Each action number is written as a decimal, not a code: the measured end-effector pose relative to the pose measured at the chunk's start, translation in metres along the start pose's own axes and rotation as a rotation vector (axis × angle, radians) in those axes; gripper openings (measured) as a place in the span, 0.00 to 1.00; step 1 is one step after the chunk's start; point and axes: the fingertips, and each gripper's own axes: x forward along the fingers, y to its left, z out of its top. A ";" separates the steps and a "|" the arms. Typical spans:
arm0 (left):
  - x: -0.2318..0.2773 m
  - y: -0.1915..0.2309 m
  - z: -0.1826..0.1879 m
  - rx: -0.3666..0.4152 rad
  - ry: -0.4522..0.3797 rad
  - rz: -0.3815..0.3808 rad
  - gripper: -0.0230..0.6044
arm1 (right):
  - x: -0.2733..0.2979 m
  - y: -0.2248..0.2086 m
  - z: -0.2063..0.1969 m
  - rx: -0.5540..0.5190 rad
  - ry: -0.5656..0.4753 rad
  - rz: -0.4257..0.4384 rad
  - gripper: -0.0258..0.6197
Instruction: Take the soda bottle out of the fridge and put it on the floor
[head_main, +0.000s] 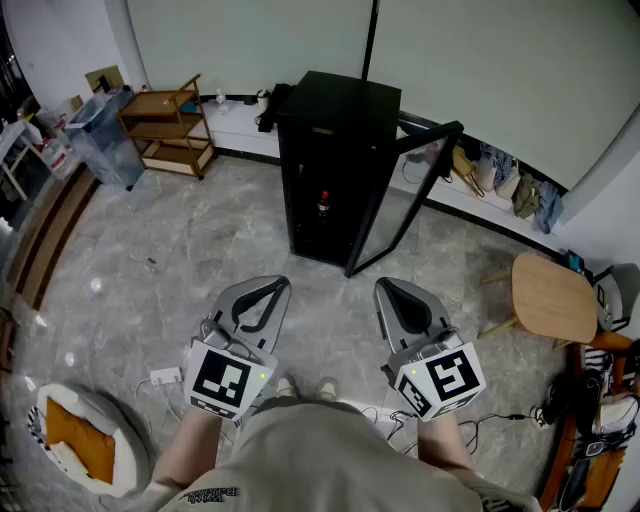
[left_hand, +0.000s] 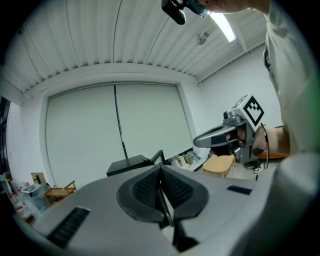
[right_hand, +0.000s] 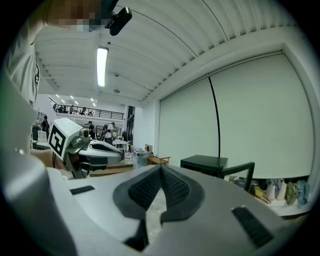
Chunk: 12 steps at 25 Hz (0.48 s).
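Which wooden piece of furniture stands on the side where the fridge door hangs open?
The round-topped stool, right of the fridge, beside its open door; the tiered shelf rack stands on the fridge's other side.

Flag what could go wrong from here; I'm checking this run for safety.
The power strip and cables by the feet could trip the person. The open fridge door juts out beside the soda bottle; the right gripper might knock it. It and the left gripper are shut and must open first.
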 end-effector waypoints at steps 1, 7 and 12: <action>0.002 -0.002 0.001 -0.001 -0.001 0.001 0.05 | -0.002 -0.002 0.000 0.010 -0.005 0.005 0.03; 0.011 -0.012 0.003 -0.013 0.001 0.012 0.05 | -0.011 -0.018 -0.010 0.027 -0.002 0.007 0.03; 0.020 -0.021 -0.002 -0.018 0.017 0.026 0.05 | -0.020 -0.029 -0.021 0.020 0.022 0.012 0.03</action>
